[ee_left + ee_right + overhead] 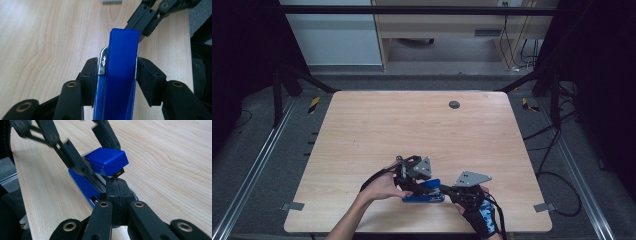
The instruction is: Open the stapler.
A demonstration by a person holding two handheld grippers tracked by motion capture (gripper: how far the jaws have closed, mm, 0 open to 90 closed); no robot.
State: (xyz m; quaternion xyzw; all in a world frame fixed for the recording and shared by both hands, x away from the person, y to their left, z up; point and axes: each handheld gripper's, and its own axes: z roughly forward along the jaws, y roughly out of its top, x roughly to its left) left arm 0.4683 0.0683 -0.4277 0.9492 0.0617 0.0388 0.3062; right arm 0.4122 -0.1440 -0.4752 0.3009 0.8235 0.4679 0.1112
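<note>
A blue stapler [424, 193] lies near the table's front edge, its top [106, 160] raised off its base [82, 186]. My left gripper [418, 187] comes at it from the left. In the left gripper view the stapler [120, 75] stands between the jaws of that gripper [117, 75], whose pads [147, 75] sit close beside its sides without visibly pressing; it is open. My right gripper [117, 188] is shut, pads together. Its tips rest at the stapler's end, under a small black part below the top. In the high view the right gripper [446, 190] reaches in from the right.
The wooden table [412, 125] has a dark round plug [454, 104] at the back. Metal brackets [292, 205] [544, 207] sit at its front corners. Cables [557, 175] lie on the floor to the right. The stapler is close to the front edge.
</note>
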